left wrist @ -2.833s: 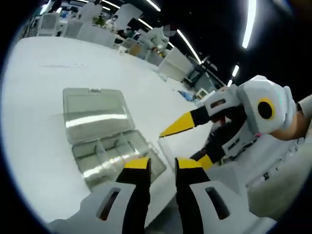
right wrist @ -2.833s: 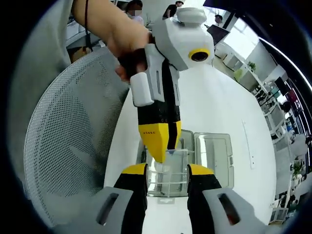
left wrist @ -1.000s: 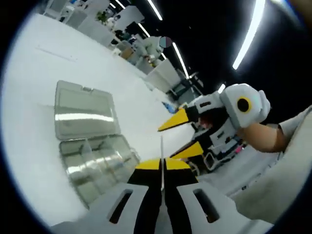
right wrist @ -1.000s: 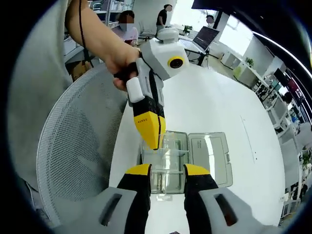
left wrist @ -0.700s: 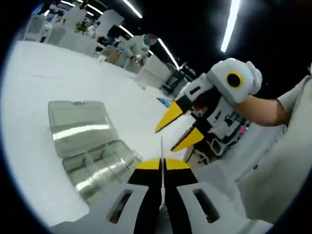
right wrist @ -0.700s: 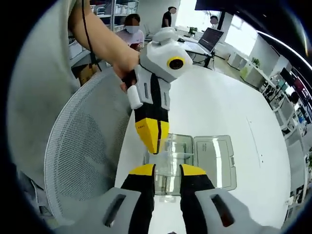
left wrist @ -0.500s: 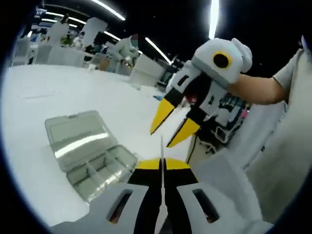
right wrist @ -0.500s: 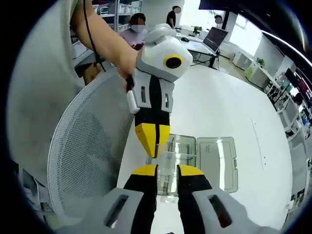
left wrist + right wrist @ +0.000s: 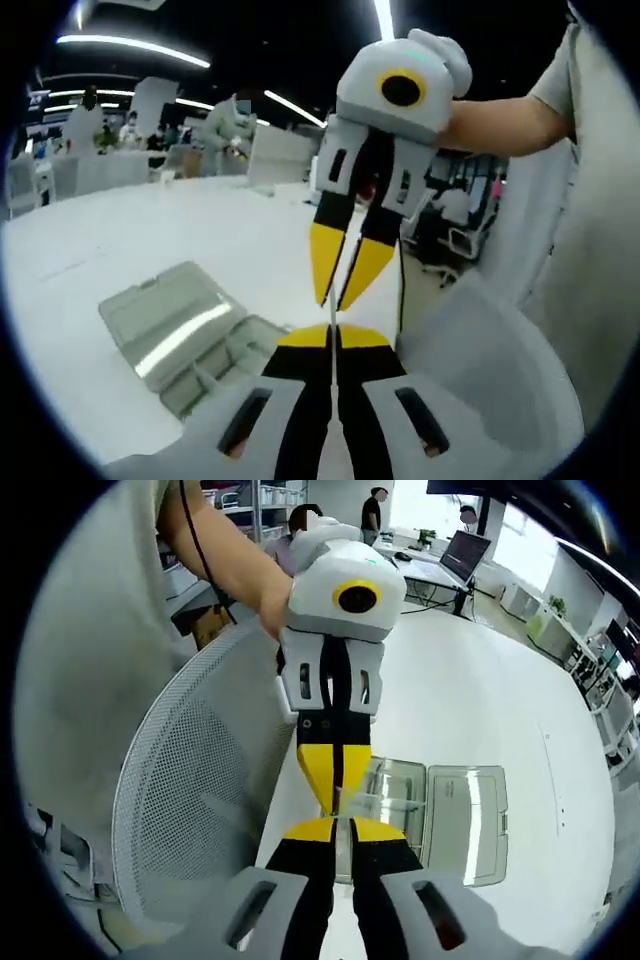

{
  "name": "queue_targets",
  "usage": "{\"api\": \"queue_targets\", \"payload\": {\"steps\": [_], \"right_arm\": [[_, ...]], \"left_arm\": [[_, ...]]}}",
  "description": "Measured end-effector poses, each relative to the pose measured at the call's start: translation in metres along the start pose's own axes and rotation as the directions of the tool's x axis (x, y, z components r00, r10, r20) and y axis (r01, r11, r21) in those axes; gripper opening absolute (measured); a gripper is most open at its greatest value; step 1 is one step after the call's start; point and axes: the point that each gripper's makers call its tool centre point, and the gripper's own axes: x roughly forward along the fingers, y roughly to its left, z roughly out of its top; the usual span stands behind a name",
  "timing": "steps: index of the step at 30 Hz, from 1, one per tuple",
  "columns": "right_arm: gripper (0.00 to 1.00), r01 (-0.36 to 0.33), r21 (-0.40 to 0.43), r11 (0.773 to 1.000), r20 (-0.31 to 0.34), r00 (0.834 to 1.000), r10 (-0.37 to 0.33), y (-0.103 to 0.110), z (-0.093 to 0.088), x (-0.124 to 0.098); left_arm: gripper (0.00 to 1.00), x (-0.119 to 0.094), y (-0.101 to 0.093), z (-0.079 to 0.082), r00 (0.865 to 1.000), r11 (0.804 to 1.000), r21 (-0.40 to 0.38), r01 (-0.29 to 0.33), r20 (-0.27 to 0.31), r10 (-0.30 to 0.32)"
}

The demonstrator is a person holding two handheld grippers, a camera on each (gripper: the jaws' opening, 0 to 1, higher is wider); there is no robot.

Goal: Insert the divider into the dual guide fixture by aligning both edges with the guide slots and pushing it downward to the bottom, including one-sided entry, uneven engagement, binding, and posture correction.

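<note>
left hand-held gripper (image 9: 333, 338): jaws pressed together on the divider (image 9: 331, 300), a thin clear sheet seen edge-on, standing up out of the yellow tips.
right hand-held gripper (image 9: 343, 825): jaws drawn close around the same sheet's other end; looks like a pinch, though the clear plastic makes contact hard to confirm. its tips also hang tip-down opposite the left one's in the left gripper view.
divider: up in the air between the two tip pairs, well above the worktop (image 9: 110, 250), not yet near any slot.
fixture (image 9: 385, 800): clear compartment box lying open on the white worktop, its lid (image 9: 468, 820) folded flat beside it; cross walls show inside the tray.
surroundings: a mesh chair (image 9: 190, 810) sits at the worktop's edge, people far behind.
step in hand: i'd call it carrying and squaring up the sheet, insertion not begun.
next move: bring it down over the tray, level both edges with the guide slots, then press evenly to avoid one side catching first.
</note>
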Motion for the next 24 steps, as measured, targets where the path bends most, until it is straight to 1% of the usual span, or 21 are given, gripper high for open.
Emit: {"api": "queue_targets", "payload": {"steps": [2,4,7,10,11,13,14,16,17,18,19,20,21,24], "right_arm": [[0.0,-0.017,-0.006,1.0,-0.011,1.0,0.017,0.002,-0.001,0.001],[0.0,-0.031,0.013,0.999,-0.021,0.999,0.031,0.004,-0.002,0.003],[0.0,-0.056,0.07,0.996,-0.029,0.998,0.059,0.008,-0.003,0.004],[0.0,-0.077,0.102,0.992,-0.053,0.995,0.082,0.01,-0.004,0.007],[0.0,-0.082,0.117,0.99,-0.064,0.994,0.09,0.011,-0.005,0.008],[0.0,-0.09,0.118,0.989,-0.079,0.992,0.1,0.013,-0.005,0.01],[0.0,-0.092,0.151,0.984,-0.087,0.991,0.106,0.013,-0.005,0.01],[0.0,-0.098,0.191,0.977,-0.097,0.988,0.118,0.013,-0.005,0.009],[0.0,-0.094,0.194,0.977,-0.101,0.988,0.115,0.012,-0.005,0.009],[0.0,-0.102,0.221,0.97,-0.11,0.986,0.128,0.014,-0.005,0.009],[0.0,-0.1,0.212,0.972,-0.112,0.986,0.126,0.012,-0.005,0.01],[0.0,-0.096,0.225,0.97,-0.116,0.985,0.125,0.011,-0.006,0.01],[0.0,-0.11,0.241,0.964,-0.12,0.983,0.142,0.014,-0.005,0.01],[0.0,-0.105,0.244,0.964,-0.124,0.983,0.138,0.014,-0.005,0.01]], "left_arm": [[0.0,0.0,-0.001,-0.002,1.0,1.0,0.015,0.007,-0.009,-0.007],[0.0,0.001,-0.001,-0.003,1.0,0.999,0.032,0.009,-0.015,-0.009],[0.0,0.001,-0.003,-0.006,0.999,0.997,0.077,0.021,-0.03,-0.019],[0.0,0.002,-0.007,-0.009,0.998,0.993,0.109,0.038,-0.045,-0.033],[0.0,0.003,-0.007,-0.01,0.998,0.993,0.112,0.042,-0.048,-0.036],[0.0,0.004,-0.009,-0.011,0.998,0.992,0.118,0.049,-0.053,-0.043],[0.0,0.004,-0.009,-0.011,0.998,0.991,0.123,0.05,-0.054,-0.044],[0.0,0.004,-0.011,-0.011,0.997,0.992,0.117,0.056,-0.051,-0.05],[0.0,0.004,-0.01,-0.011,0.998,0.992,0.116,0.054,-0.048,-0.048],[0.0,0.005,-0.011,-0.011,0.997,0.993,0.101,0.062,-0.044,-0.058],[0.0,0.005,-0.011,-0.011,0.998,0.993,0.101,0.06,-0.042,-0.056],[0.0,0.005,-0.01,-0.011,0.998,0.994,0.098,0.056,-0.04,-0.052],[0.0,0.005,-0.012,-0.011,0.997,0.994,0.086,0.066,-0.04,-0.062],[0.0,0.005,-0.012,-0.012,0.997,0.995,0.079,0.064,-0.038,-0.061]]}}
